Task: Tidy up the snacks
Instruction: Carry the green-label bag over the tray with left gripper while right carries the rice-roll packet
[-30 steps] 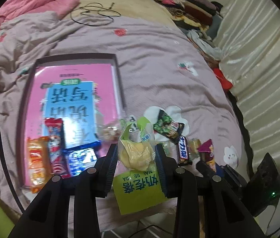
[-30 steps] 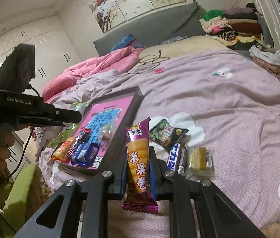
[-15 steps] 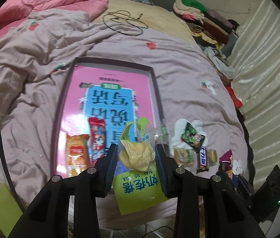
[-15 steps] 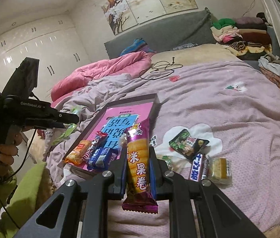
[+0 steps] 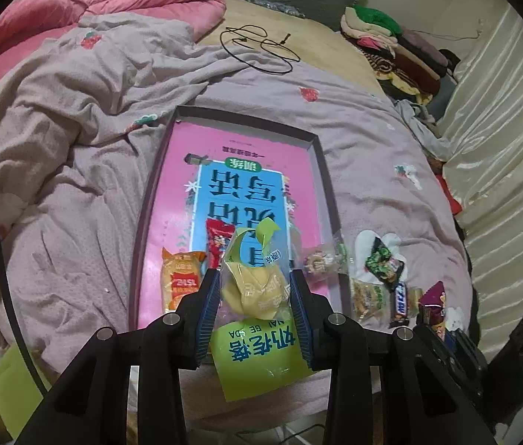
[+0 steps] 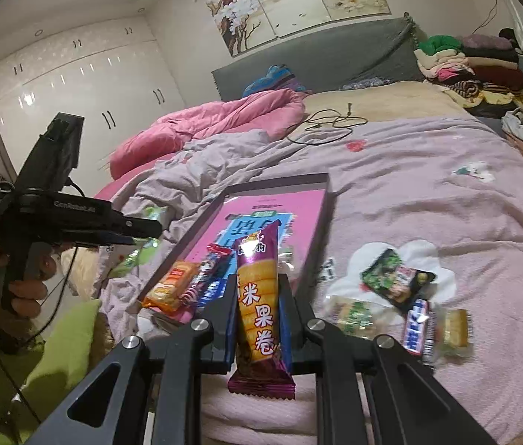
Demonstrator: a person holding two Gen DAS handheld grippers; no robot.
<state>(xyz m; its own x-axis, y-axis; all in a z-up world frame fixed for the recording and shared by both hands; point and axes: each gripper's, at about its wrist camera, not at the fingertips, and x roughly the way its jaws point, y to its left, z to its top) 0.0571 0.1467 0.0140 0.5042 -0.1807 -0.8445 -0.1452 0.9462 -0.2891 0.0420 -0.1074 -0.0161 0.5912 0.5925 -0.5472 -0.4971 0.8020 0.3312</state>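
My left gripper [image 5: 255,289] is shut on a green and clear pastry bag [image 5: 257,319], held above the near end of a shallow box [image 5: 320,170] with a pink and blue book in it. An orange snack [image 5: 181,278] and a red snack [image 5: 217,241] lie in the box. My right gripper [image 6: 257,296] is shut on a purple rice roll pack [image 6: 259,307], above the box's near right corner [image 6: 322,200]. Loose snacks lie right of the box: a green packet [image 6: 391,274], a chocolate bar [image 6: 417,328] and clear wrapped pieces [image 6: 354,315].
The box sits on a pink-grey quilt [image 5: 76,111] on a bed. A black cable [image 5: 261,48] lies further back. Folded clothes [image 5: 391,40] are stacked at the back right. A pink duvet [image 6: 217,122] lies at the back left. The left gripper's body [image 6: 57,215] shows at the right wrist view's left.
Both grippers have pulled back and risen with their snacks. The box now sits further off and nearer the centre in both views.
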